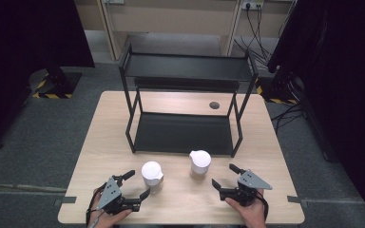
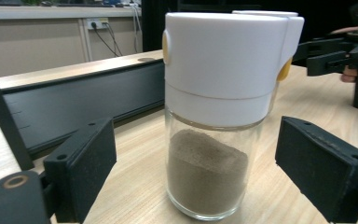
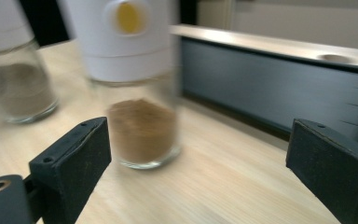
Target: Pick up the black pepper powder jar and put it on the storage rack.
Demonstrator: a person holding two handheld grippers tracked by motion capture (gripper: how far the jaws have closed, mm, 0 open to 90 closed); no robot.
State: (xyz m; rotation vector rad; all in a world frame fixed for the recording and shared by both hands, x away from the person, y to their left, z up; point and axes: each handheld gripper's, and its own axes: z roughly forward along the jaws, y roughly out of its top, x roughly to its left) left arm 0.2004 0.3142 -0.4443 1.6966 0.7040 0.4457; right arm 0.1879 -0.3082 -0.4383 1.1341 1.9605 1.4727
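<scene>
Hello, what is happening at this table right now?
A person holds a two-jaw gripper in each hand at a light wooden table. The left gripper is open, its jaws on either side of a glass jar with a white lid and brown powder, not touching it. The right gripper is also open, near a second glass jar with a white lid. Both jars stand upright in front of an empty black metal two-tier shelf rack.

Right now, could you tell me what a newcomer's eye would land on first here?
Two glass jars with white caps and brown powder stand near the table's front edge, the left jar and the right jar. Open tongs flank them: left tongs, right tongs. Behind stands a black two-tier metal shelf.
</scene>
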